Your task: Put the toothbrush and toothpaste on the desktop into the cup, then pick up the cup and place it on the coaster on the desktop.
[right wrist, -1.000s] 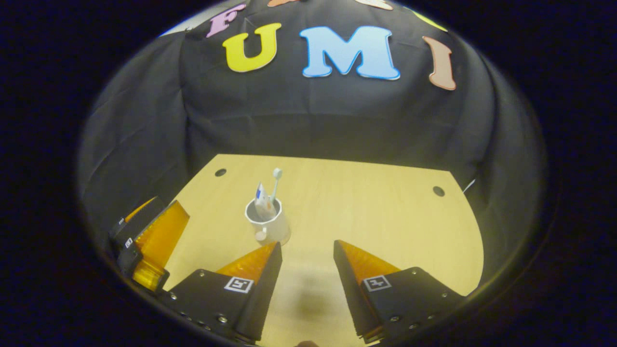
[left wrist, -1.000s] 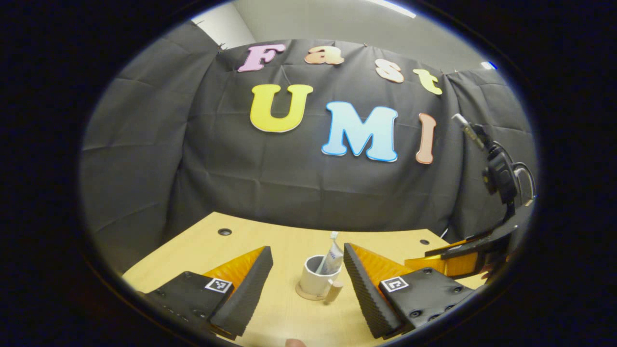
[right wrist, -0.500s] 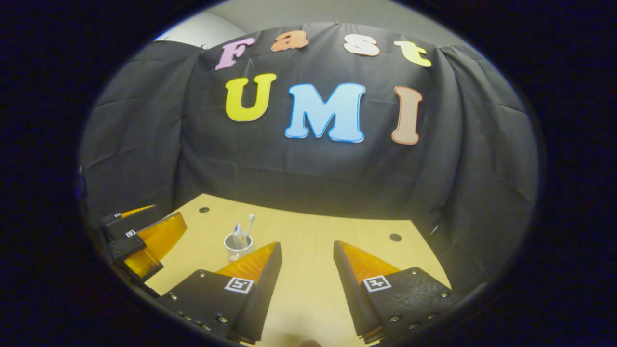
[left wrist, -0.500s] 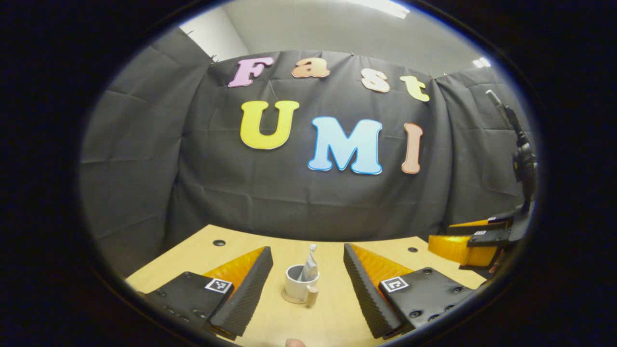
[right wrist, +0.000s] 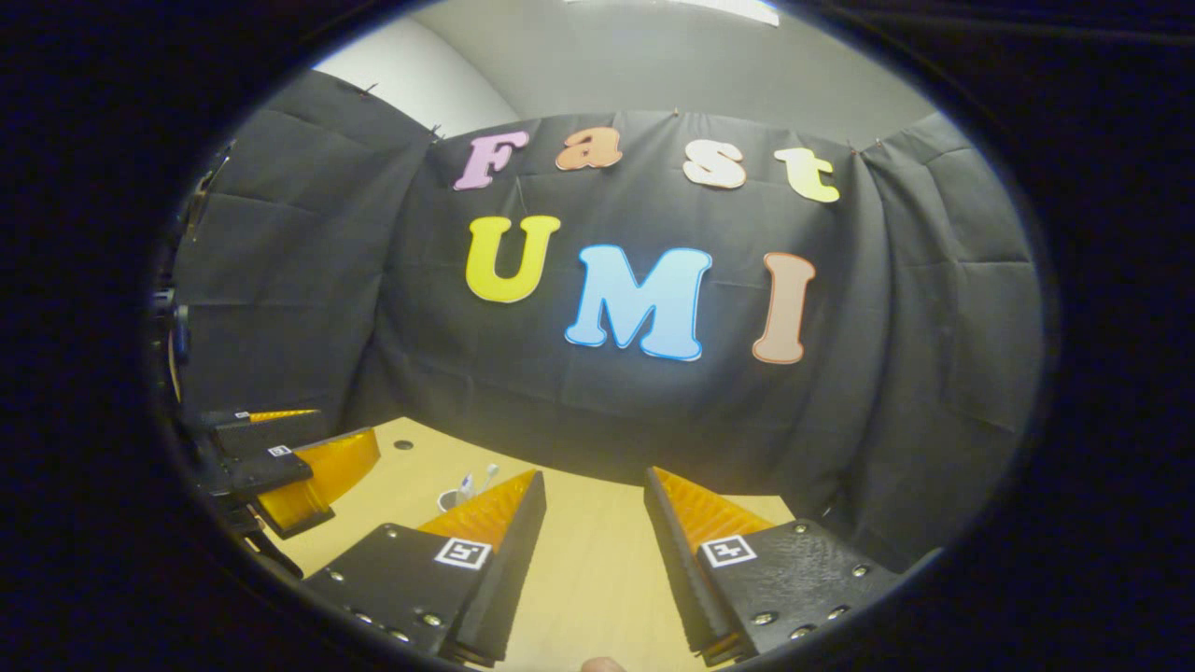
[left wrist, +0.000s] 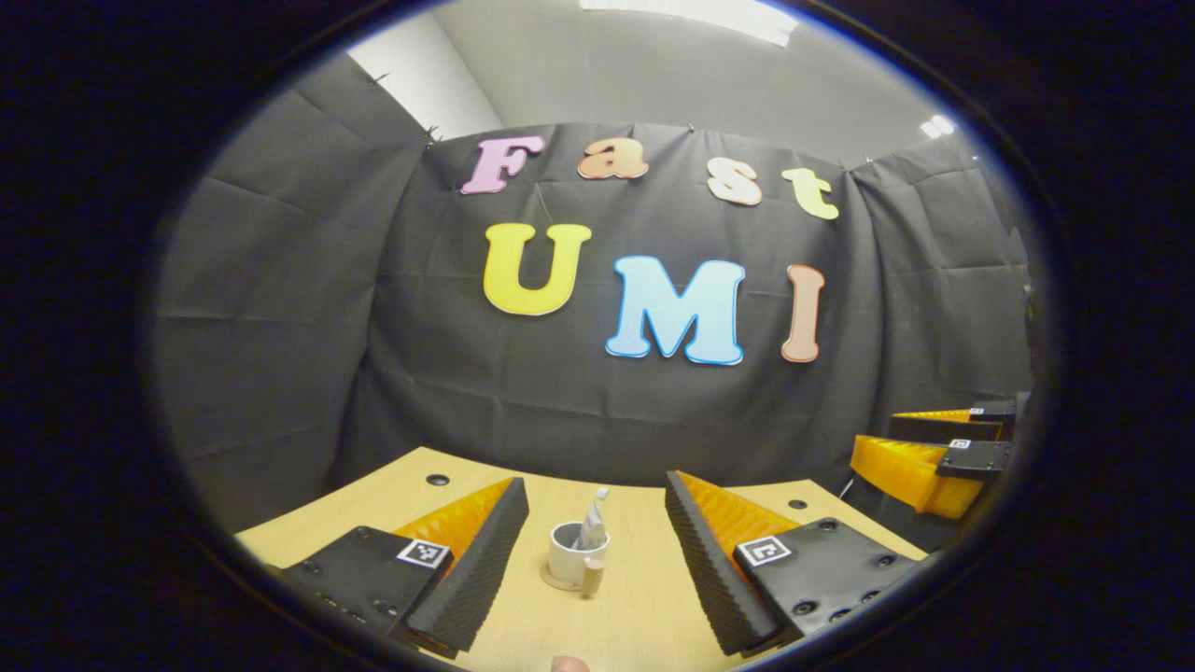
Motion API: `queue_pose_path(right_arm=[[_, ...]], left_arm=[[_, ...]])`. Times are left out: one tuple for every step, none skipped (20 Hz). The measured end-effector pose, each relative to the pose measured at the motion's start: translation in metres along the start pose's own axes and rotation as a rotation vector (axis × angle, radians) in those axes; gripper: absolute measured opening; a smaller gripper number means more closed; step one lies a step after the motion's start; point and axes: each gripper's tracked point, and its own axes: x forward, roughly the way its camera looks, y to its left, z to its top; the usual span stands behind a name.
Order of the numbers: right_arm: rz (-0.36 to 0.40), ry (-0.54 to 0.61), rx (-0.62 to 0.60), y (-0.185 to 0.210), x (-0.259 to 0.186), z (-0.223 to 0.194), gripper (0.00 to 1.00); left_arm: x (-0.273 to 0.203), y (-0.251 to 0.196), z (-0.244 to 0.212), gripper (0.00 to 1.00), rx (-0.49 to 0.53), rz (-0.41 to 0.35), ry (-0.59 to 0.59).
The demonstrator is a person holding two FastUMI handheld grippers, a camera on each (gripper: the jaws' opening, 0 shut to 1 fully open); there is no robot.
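A white cup (left wrist: 569, 563) with a tan handle stands upright on a round coaster (left wrist: 557, 586) on the wooden desktop (left wrist: 644, 611). The toothpaste tube (left wrist: 593, 527) sticks up out of the cup, and a toothbrush head (left wrist: 602, 493) shows just above it. My left gripper (left wrist: 594, 483) is open, drawn back from the cup, which sits between its fingers farther off. In the right gripper view, the cup (right wrist: 451, 500) is small and partly hidden behind a finger; toothbrush (right wrist: 488, 474) and toothpaste (right wrist: 466, 485) stand in it. My right gripper (right wrist: 594, 476) is open and holds nothing.
The other gripper (left wrist: 934, 448) hangs at the right edge of the left gripper view, the left one (right wrist: 303, 462) at the left edge of the right gripper view. Cable holes (left wrist: 437, 480) (left wrist: 792, 504) mark the desktop's far side. Black cloth walls the booth.
Both grippers have pulled back from the cup and tilted upward, so the cup looks smaller and lower. The cup stays on the coaster with brush and tube inside.
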Motion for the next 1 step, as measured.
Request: queue_pose_path(right_arm=[[0.006, -0.017, -0.004, -0.002, -0.0023, 0.0027, 0.67]], left_arm=[[-0.0021, -0.0027, -0.0008, 0.99, 0.003, 0.005, -0.002]])
